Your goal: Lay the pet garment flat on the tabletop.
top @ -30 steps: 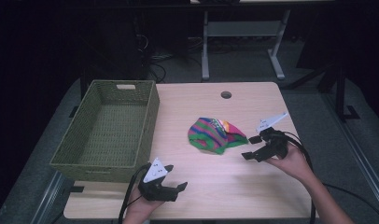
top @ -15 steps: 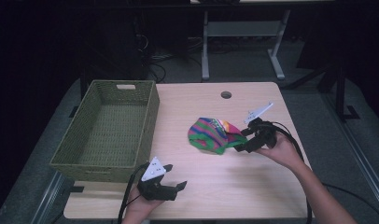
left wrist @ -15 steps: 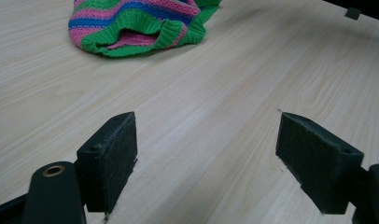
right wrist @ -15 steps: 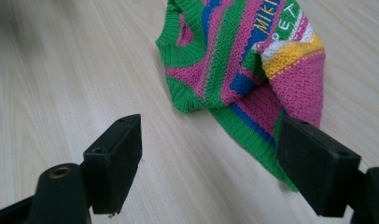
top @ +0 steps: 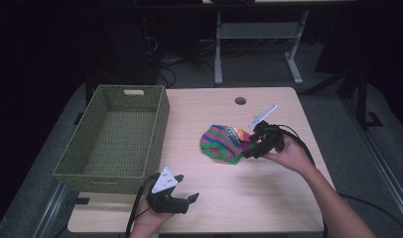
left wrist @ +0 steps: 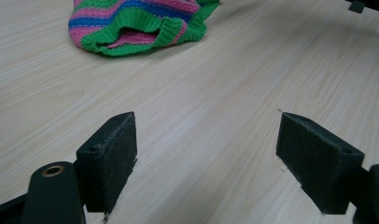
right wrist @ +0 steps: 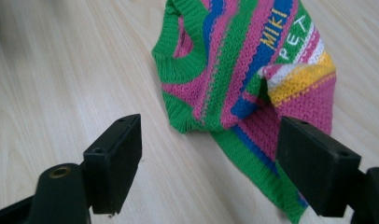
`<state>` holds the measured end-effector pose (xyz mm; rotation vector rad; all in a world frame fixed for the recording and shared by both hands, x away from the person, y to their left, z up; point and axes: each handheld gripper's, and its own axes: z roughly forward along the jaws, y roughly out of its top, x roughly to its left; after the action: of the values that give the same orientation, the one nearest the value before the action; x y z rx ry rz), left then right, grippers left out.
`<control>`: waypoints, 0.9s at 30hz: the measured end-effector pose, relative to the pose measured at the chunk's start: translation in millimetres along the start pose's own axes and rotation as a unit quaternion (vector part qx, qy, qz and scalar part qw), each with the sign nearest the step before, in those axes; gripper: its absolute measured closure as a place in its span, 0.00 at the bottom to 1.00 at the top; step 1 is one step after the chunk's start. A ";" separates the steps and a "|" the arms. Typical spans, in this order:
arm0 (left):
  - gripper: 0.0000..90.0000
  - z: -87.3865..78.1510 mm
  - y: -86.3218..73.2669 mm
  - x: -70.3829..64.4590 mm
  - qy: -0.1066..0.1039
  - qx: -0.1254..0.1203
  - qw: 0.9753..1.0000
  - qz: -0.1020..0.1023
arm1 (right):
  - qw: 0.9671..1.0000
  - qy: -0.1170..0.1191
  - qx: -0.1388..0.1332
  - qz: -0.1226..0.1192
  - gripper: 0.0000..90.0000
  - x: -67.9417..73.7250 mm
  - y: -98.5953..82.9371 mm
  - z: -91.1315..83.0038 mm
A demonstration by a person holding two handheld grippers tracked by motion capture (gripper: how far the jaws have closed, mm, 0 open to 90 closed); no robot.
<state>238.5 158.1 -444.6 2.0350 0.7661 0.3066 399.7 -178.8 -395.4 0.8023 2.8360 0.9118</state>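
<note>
Pale wood-grain laminate covers the table [top: 224, 198], a rounded-corner rectangle with a small round cable hole [top: 240, 100] near its far edge; beyond it the room is dark, with grey carpet and a metal desk frame [top: 254, 44].

At the table's left stands a woven basket [top: 160, 124], olive green, rectangular with walls that flare outward and a slot handle in its far end. Its weave is tight and ribbed.

Just in front of the basket's near right corner, the left gripper [top: 187, 201] rests low over the table edge in the person's left hand [top: 149, 224], a grey three-cornered plate on top. Its matte black, blocky jaws stand wide apart in the left gripper view, with only bare wood between them [left wrist: 206, 158].

Right of centre lies a knitted garment [top: 222, 144], crumpled into a soft mound, chunky ribbed yarn in green, pink and blue stripes with a yellow and white patch. The right gripper view shows its green ribbed hem and stitched yellow and white letters [right wrist: 253, 74].

The right gripper [top: 249, 151], held in the right hand [top: 289, 153], sits at the garment's right edge. Its jaws are spread [right wrist: 208, 163], one over bare wood, the other over the knit; nothing is pinched.
</note>
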 end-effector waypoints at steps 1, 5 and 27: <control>0.22 -0.4 0.2 -0.2 0.000 0.001 1.000 0.001 | 1.000 0.000 0.001 -0.004 0.25 -0.6 3.0 2.0; 0.22 0.1 0.2 -0.2 0.001 0.001 1.000 0.002 | 1.000 -0.005 0.011 -0.005 0.25 -2.3 9.3 6.9; 0.22 -1.8 0.2 1.1 0.007 0.003 1.000 0.006 | 0.998 -0.032 0.061 -0.011 0.27 -6.9 52.4 58.9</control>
<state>238.5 159.9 -443.6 2.0465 0.7632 0.3257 442.0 -114.9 -415.4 0.7957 2.8609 0.7041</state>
